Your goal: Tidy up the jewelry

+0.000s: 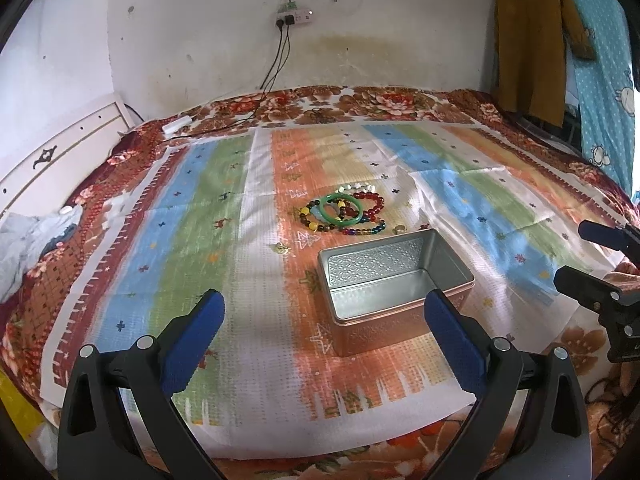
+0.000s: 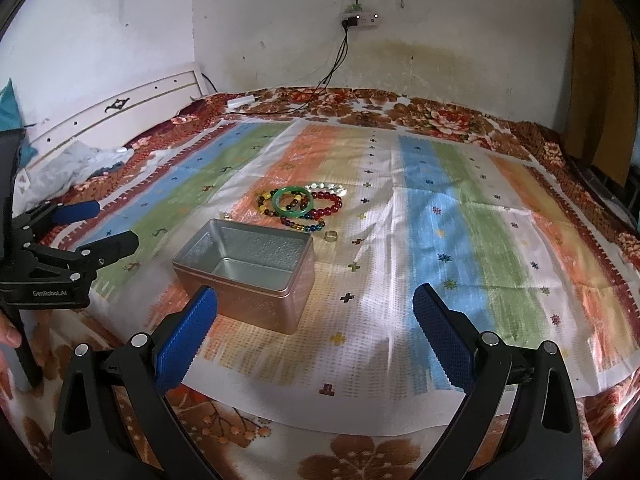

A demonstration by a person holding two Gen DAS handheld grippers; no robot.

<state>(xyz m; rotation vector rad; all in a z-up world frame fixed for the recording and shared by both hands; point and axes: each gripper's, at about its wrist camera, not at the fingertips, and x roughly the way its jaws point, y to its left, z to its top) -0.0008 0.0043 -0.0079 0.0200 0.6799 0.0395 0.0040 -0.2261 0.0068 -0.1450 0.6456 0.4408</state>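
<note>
On the bed (image 1: 500,120) the striped cloth (image 1: 224,208) carries my open tin (image 1: 400,280), empty, with the bracelet pile (image 1: 344,210) just beyond its far wall. Both my left hand-held gripper (image 1: 324,344) and right hand-held gripper (image 2: 316,336) hang spread and empty; the pile lies ahead of both, past the tin, neither clearly nearer.

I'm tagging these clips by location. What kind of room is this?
Most likely a bedroom in a home. The work surface is a bed with a floral bedspread and a white headboard, clothes hang by the wall, and a power strip hangs from a wall socket.
</note>
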